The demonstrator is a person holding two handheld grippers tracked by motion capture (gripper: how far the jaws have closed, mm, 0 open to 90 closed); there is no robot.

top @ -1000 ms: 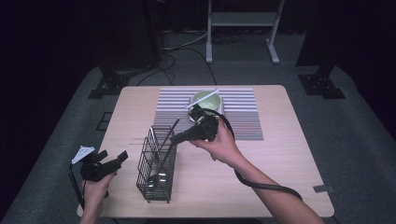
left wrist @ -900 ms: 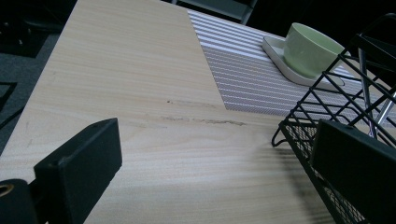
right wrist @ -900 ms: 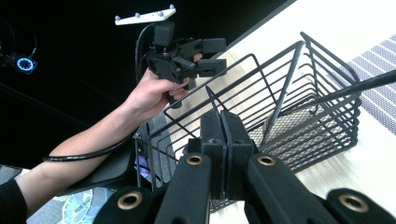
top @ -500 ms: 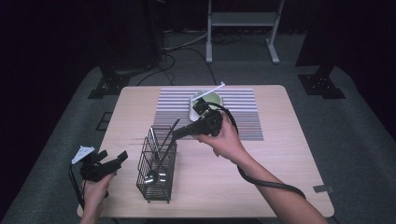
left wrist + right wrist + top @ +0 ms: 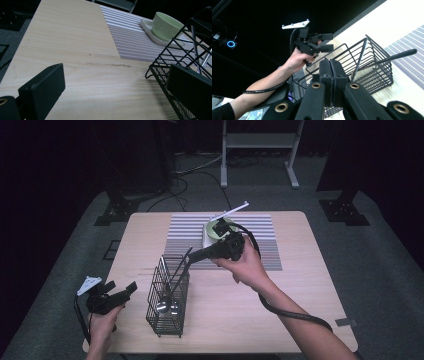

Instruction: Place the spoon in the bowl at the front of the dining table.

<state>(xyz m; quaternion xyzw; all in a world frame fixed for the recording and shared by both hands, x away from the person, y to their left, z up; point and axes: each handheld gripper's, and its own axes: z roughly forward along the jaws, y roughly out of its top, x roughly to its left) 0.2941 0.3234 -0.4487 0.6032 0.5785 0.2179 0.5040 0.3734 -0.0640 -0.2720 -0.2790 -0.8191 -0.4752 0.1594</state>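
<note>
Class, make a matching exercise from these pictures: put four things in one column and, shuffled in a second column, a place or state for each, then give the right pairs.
Things:
1. cup
2. basket
3. left gripper
4. right gripper

Places or states:
A. jaws pressed together
B. black wire, utensils standing inside
C. on a white saucer on the striped mat
D. jaws apart, at the table edge

Pairs: 1-C, 2-B, 3-D, 4-A
</note>
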